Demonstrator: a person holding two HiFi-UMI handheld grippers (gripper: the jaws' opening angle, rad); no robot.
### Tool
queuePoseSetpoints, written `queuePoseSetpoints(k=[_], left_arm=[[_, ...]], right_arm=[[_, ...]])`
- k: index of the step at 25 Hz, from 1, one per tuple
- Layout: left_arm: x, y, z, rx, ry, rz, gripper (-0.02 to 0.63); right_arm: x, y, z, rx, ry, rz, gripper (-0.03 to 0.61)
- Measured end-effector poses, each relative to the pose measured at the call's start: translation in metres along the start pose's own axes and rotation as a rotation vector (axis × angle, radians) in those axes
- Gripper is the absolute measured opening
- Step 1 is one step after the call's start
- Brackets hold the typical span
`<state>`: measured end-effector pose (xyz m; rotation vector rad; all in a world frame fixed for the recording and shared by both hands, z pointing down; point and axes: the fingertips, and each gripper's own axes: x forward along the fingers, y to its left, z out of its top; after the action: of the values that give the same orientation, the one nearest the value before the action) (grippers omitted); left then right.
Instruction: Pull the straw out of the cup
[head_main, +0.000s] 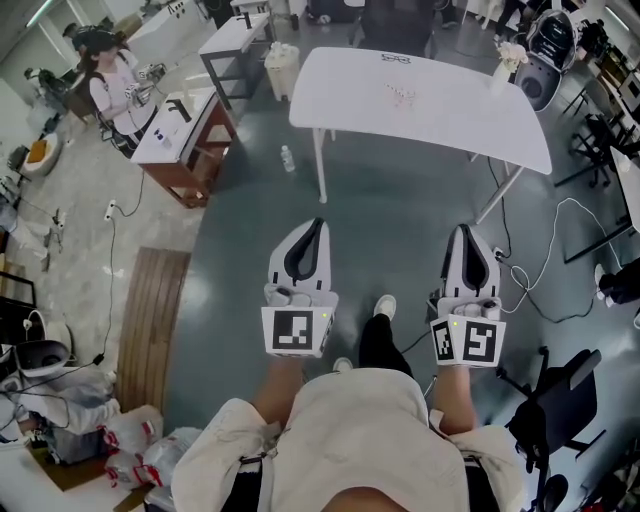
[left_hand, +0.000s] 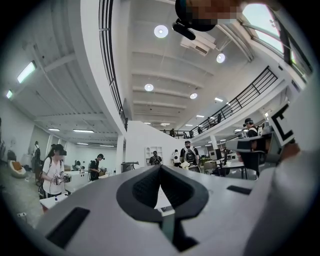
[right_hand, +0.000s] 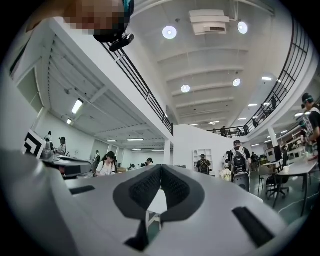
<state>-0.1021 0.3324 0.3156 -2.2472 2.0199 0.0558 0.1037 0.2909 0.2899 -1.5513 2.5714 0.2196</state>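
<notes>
Forward at the waist, left gripper (head_main: 319, 223) and right gripper (head_main: 464, 231) parallel, fingers tip-to-tip, empty.

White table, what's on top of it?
On the white table: a small pale object near the middle and a whitish object at its far right corner. Both too small to identify; nothing covers the top.

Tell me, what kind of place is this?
Probably a big shared workshop or lab hall: a white table, a person in a headset at a bench, and a railed balcony overhead.
</notes>
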Motion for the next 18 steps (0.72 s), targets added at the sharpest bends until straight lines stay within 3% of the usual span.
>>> queuePoseSetpoints(k=[4,18], left_arm=[[0.035,-0.007,-0.009,0.005,0.018,-0.014,0.006],[0.215,-0.065,-0.002,0.044,0.011,-0.034,0.006]], right_arm=[[0.024,-0.024,-0.012,0.016,-0.001,-0.007,0.003],[0.134,-0.176,-0.040,0.075,-0.017,-0.054,0.003]])
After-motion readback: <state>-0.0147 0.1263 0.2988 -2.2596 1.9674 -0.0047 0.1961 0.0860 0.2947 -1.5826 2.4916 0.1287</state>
